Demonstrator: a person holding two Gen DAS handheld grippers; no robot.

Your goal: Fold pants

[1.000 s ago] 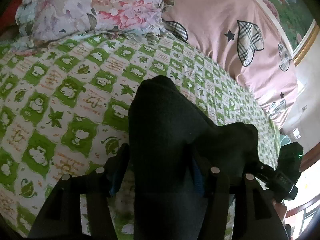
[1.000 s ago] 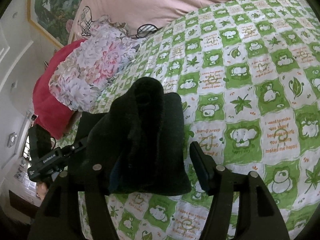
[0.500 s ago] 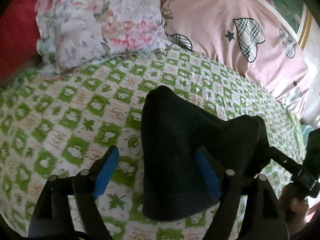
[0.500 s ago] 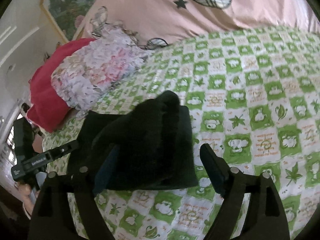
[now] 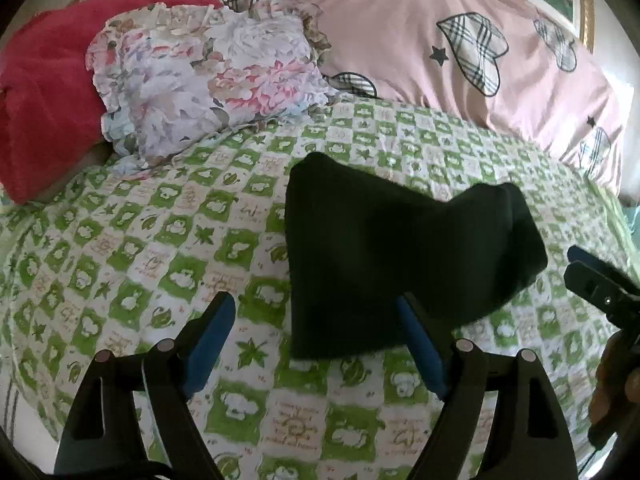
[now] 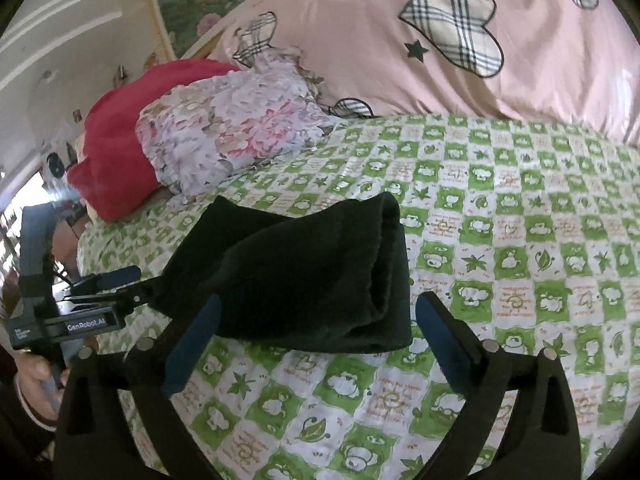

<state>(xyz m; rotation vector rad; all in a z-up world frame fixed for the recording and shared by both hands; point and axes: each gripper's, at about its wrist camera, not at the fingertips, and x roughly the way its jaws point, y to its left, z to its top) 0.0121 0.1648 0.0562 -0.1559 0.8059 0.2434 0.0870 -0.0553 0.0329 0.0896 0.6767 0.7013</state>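
The black pants point(image 5: 400, 248) lie folded in a thick bundle on the green-and-white checked bedsheet point(image 5: 168, 248). In the right wrist view the bundle point(image 6: 304, 272) shows stacked layers at its right end. My left gripper point(image 5: 316, 316) is open and empty, its blue-padded fingers just short of the bundle's near edge. My right gripper point(image 6: 320, 316) is open and empty, its jaws either side of the bundle's near edge without touching it. Each gripper shows at the side of the other's view.
A floral pillow point(image 5: 208, 80) and a red blanket point(image 5: 44, 88) lie at the back left. A pink duvet with plaid hearts point(image 5: 460, 40) runs along the back. The bed's edge is at the lower left point(image 5: 24, 420).
Both grippers opened, let go of the folded pants and pulled back. The bundle now rests on the sheet by itself.
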